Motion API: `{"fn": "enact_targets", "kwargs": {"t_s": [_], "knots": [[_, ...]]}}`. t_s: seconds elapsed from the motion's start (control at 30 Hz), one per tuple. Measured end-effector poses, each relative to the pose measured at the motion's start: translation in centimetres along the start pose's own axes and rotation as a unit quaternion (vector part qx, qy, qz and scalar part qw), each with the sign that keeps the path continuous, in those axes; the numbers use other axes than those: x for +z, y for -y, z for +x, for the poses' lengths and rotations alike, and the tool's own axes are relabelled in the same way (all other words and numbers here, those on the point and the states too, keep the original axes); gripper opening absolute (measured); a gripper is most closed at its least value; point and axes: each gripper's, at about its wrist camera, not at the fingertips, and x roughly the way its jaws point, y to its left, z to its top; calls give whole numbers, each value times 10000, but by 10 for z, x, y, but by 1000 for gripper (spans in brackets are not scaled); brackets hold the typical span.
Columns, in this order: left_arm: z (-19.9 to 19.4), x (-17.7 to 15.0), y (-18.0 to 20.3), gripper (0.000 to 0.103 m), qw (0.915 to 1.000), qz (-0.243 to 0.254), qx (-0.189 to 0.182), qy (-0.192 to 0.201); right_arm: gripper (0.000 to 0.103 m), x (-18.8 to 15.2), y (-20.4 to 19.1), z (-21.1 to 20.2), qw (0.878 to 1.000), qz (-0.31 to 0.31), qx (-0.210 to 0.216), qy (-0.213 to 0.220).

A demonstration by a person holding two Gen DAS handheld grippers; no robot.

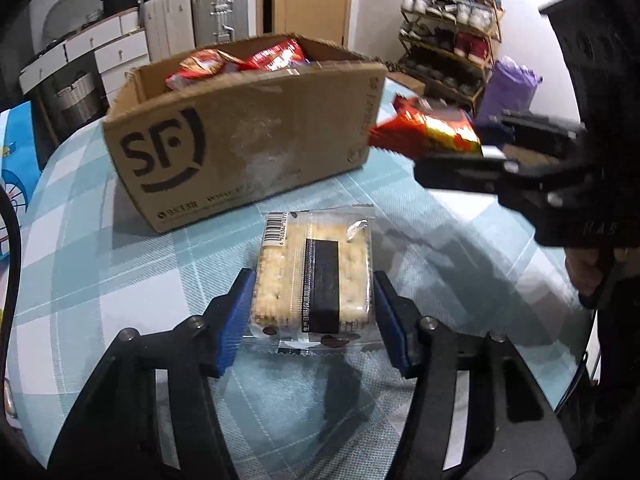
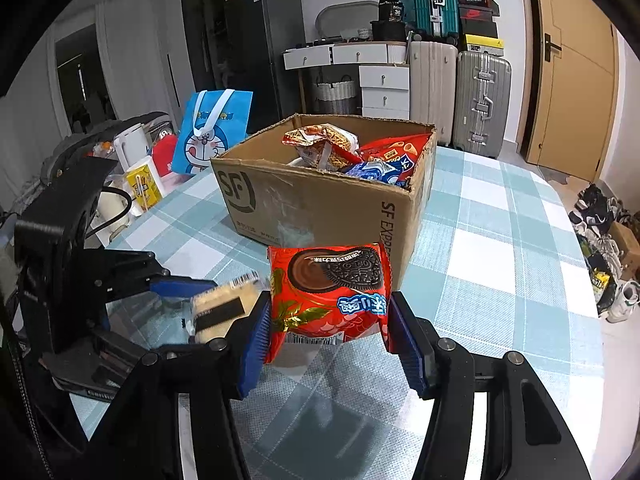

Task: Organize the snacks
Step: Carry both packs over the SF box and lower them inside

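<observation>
Two snack packets sit in your grippers, one each, and one cardboard box [image 2: 320, 200] stands open on the checked table [image 2: 500, 260] with at least three more packets [image 2: 320, 144] piled inside. Your left gripper [image 1: 314, 300] angles down toward the table, its blue fingers [image 1: 234, 320] drawn in against the two long sides of a clear-wrapped cracker pack [image 1: 314, 272]; the pack lies just in front of the box's printed wall, and whether it rests on the cloth or is just off it you cannot tell from here. Your right gripper [image 2: 328, 320] also tilts downward, fingers [image 2: 256, 332] partly closed and pressing on both sides of one red Oreo packet [image 2: 330, 292], held upright and clear of the table, near the box's front corner. From the left wrist view that red packet [image 1: 428, 132] hangs beside the box's right end. One blue cartoon bag [image 2: 212, 132] stands behind the box at the table's far left edge.
</observation>
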Motion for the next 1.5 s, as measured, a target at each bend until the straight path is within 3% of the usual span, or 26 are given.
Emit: {"fn": "enact_targets", "kwargs": {"t_s": [0.47,1.03,1.5], "knots": [[-62,11,-31,56,9954,-549,122,779,57,5,0,-12,9998,12,19,220],[-100,28,-42,56,9892,-852,302,1151,57,14,-8,-24,9990,-29,5,436],[-121,66,-65,56,9839,-1074,574,1306,57,49,-5,-32,9980,-4,-81,623]]}}
